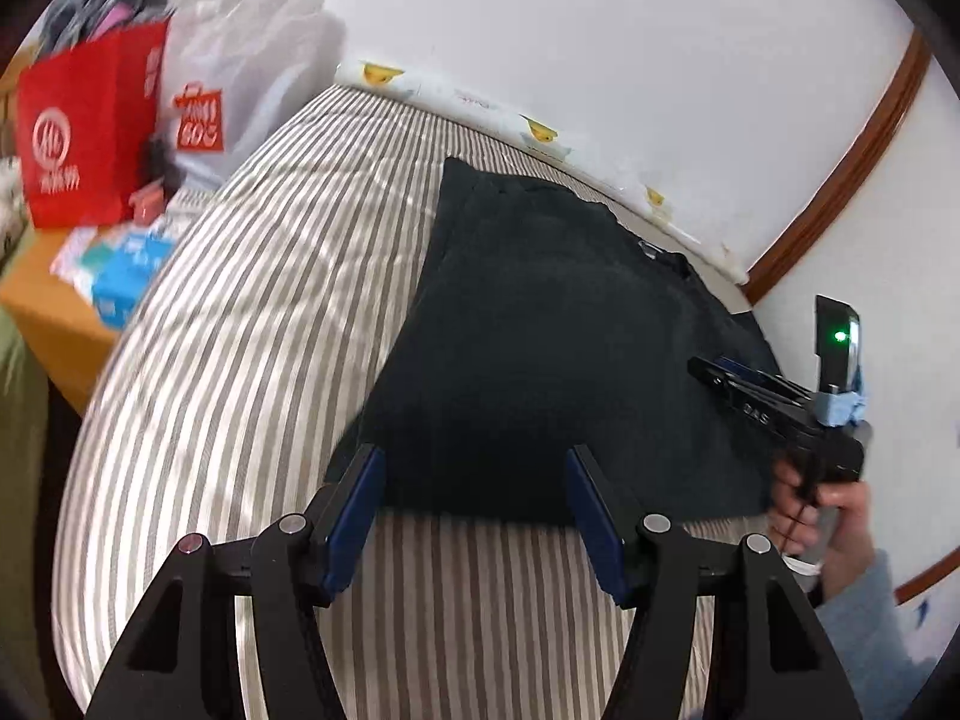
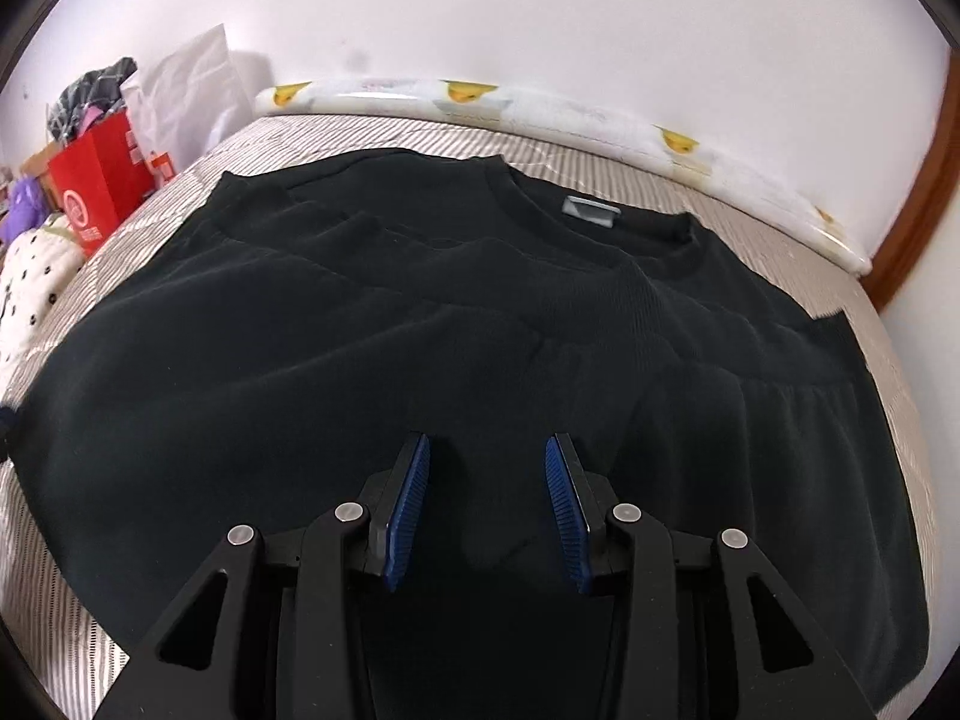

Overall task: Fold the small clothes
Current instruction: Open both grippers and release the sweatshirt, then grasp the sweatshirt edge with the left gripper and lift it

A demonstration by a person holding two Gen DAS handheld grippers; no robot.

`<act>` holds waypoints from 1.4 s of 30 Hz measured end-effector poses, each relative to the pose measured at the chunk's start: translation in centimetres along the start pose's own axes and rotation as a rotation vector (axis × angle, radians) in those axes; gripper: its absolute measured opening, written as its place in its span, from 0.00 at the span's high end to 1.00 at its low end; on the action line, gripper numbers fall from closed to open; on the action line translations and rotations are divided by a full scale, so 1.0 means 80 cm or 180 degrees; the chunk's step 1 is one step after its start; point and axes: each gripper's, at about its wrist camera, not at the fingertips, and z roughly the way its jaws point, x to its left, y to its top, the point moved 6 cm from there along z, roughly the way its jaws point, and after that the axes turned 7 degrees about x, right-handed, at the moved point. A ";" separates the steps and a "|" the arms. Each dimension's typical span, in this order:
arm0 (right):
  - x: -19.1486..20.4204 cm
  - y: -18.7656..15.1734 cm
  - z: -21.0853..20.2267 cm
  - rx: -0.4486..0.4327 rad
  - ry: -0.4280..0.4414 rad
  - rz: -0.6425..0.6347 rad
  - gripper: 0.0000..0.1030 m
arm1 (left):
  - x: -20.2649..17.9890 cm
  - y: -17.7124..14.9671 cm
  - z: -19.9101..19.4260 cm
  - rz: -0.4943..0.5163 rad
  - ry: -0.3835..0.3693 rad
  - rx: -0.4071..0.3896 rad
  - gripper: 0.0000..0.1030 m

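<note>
Your left gripper point(image 1: 474, 480) hangs above the near edge of the black sweater point(image 1: 540, 330), its jaws apart and nothing between the blue pads point(image 1: 354, 516); the striped bed point(image 1: 240, 330) shows beneath them. The sweater lies flat on the bed, its left edge folded in, its collar point(image 2: 600, 234) toward the far side where a grey label point(image 2: 591, 210) shows. Your right gripper point(image 2: 486, 474) sits over the near part of the sweater, jaws apart, pads clear of the cloth; dark fabric fills the gap below them, but whether the fingertips touch it cannot be told. In the left wrist view, your right hand point(image 1: 822, 516) grips that tool's handle at the sweater's right edge, a green light point(image 1: 840, 336) lit on top. A duck-print bumper point(image 2: 480, 99) runs along the bed's far edge against the white wall point(image 2: 540, 12). On the far left stand a red bag point(image 1: 90, 132) and a white bag point(image 1: 240, 60); blue packets point(image 1: 120, 276) lie near them.
</note>
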 end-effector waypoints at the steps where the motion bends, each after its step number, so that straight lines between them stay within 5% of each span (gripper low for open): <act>1: 0.000 -0.002 -0.003 -0.0004 -0.0015 0.0025 0.61 | 0.002 -0.007 -0.001 -0.0026 -0.0027 0.0019 0.43; 10: -0.009 -0.028 -0.027 -0.0018 -0.0145 0.0116 0.61 | 0.011 -0.024 0.016 -0.0337 -0.0426 -0.0036 0.43; 19: -0.036 -0.067 -0.038 0.0017 -0.0282 0.0296 0.57 | 0.004 0.000 0.037 -0.0576 -0.0684 -0.0179 0.42; 25: -0.034 -0.094 -0.048 -0.0077 -0.0239 0.0307 0.57 | -0.013 0.011 0.046 -0.0473 -0.0356 -0.0238 0.45; 33: -0.047 -0.116 -0.083 -0.0165 -0.0085 0.0299 0.57 | -0.022 0.020 0.026 -0.0475 0.0043 -0.0315 0.85; 42: -0.113 -0.118 -0.123 -0.0444 -0.0222 0.0493 0.57 | -0.142 0.054 -0.012 0.0155 -0.0032 -0.0613 0.89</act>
